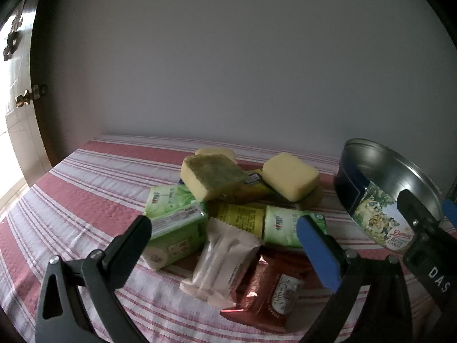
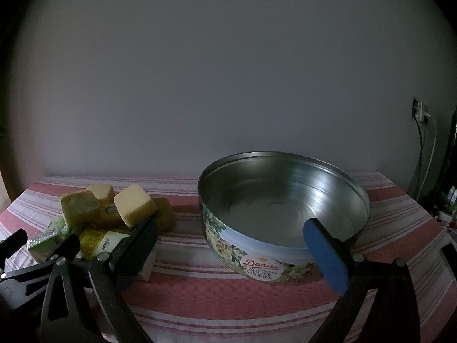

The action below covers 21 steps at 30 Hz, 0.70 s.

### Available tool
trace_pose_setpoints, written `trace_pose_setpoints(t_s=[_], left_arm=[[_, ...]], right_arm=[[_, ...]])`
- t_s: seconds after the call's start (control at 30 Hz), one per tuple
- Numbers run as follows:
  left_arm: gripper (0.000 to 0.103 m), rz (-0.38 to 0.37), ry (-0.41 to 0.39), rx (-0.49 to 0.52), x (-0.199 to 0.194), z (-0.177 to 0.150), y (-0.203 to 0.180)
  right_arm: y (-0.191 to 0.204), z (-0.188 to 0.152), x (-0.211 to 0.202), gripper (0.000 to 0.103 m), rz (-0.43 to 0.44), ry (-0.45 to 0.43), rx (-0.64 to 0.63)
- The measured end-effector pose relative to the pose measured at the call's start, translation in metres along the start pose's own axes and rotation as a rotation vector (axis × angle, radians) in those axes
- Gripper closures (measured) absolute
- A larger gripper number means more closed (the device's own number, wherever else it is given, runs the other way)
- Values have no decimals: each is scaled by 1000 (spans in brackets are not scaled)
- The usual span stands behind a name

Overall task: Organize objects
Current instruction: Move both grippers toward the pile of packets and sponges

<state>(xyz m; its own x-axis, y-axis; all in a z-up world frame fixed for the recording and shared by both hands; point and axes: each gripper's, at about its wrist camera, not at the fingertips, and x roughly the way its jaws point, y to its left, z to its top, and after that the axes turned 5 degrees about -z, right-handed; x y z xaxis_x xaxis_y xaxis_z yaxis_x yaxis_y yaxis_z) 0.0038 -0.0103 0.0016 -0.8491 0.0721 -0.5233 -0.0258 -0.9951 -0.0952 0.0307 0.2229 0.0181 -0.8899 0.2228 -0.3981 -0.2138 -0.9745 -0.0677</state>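
Left wrist view: table under a red-and-white striped cloth (image 1: 85, 177), pushed against a plain pale wall (image 1: 228, 57), with a dark wooden door frame and brass knob (image 1: 24, 100) at far left beside bright daylight. Heaped mid-table: yellow sponges (image 1: 290, 175), one with a worn green scouring face (image 1: 212, 175), resting on top of green tissue packs (image 1: 177, 223), with a white wrapped packet (image 1: 225, 260) and a shiny red foil packet (image 1: 271, 291) nearest the camera. Left claw (image 1: 225, 245) spread wide, holding nothing, hovering just above the near side of the heap; black finger (image 1: 128, 245) in front of the left green pack, blue-padded finger (image 1: 317, 251) in front of the right green pack, white packet between them. Round cookie tin (image 1: 371, 208), lid off, to the right of the heap, with part of the other claw's black frame in front of it.

Right wrist view: same cloth and wall, dimmer; wall socket with hanging cables (image 2: 422, 114) at far right. Right claw (image 2: 231, 245) spread wide, pinching nothing, straddling the near wall of the open tin (image 2: 257, 254); blue pad (image 2: 325, 254) in front of the tin's right side, black finger (image 2: 137, 245) in front of the gap between tin and heap. Sponges (image 2: 134, 204) and green packs (image 2: 105, 243) just left of the tin, apart from it. Tin's shiny inside bare.
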Motion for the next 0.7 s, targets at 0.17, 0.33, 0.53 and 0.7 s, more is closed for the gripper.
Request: trace_pose_setpoints(t_s=[0.17,0.33,0.53,0.7], left_arm=[[0,-1,2,-3,0,-1,2],[0,0,1,-2,-2,-1,3],[0,5,7,16,-8,-5,9],[0,39,25,27,-19,-11,24]], right_arm=[[0,0,0,0,6,6,0],[1,0,-1,0,14,7,-5],[5,-1,-2,1,44,15,-19],[13,-4,-2,1,90,39,-54]])
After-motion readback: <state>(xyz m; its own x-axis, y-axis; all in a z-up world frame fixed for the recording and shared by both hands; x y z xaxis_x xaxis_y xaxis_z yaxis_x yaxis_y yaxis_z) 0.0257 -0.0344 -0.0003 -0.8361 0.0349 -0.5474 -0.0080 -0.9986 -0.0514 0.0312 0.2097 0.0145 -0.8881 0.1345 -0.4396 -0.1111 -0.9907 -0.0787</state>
